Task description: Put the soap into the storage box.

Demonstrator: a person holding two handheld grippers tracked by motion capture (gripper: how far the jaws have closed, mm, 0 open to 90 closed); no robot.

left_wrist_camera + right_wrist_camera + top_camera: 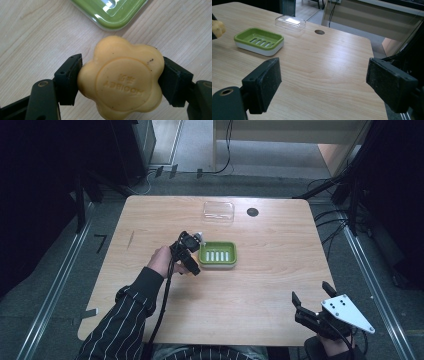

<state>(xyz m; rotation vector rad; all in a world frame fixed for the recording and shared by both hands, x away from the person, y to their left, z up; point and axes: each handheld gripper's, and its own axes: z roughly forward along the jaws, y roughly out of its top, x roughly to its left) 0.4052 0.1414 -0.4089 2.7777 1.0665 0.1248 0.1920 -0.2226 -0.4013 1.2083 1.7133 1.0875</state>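
A yellow flower-shaped soap bar (pixel 121 80) sits between the two black jaws of my left gripper (pixel 120 81), whose pads press on both its sides just above the wooden table. That left gripper (pixel 192 251) is at the left edge of the green soap dish (pixel 218 255), which has a slotted floor and a white base. A corner of the dish (pixel 110 12) lies just beyond the soap. My right gripper (pixel 324 82) stands open with nothing between its pads, near the table's front right corner (pixel 311 306). From there the dish (pixel 259 40) and a bit of the soap (pixel 218 27) lie far left.
A clear plastic lid (pixel 218 211) lies at the back of the table, also seen as the lid (pixel 290 22) beyond the dish. A round cable hole (pixel 252 212) is beside it. The table's right edge (pixel 377 75) is close to my right gripper.
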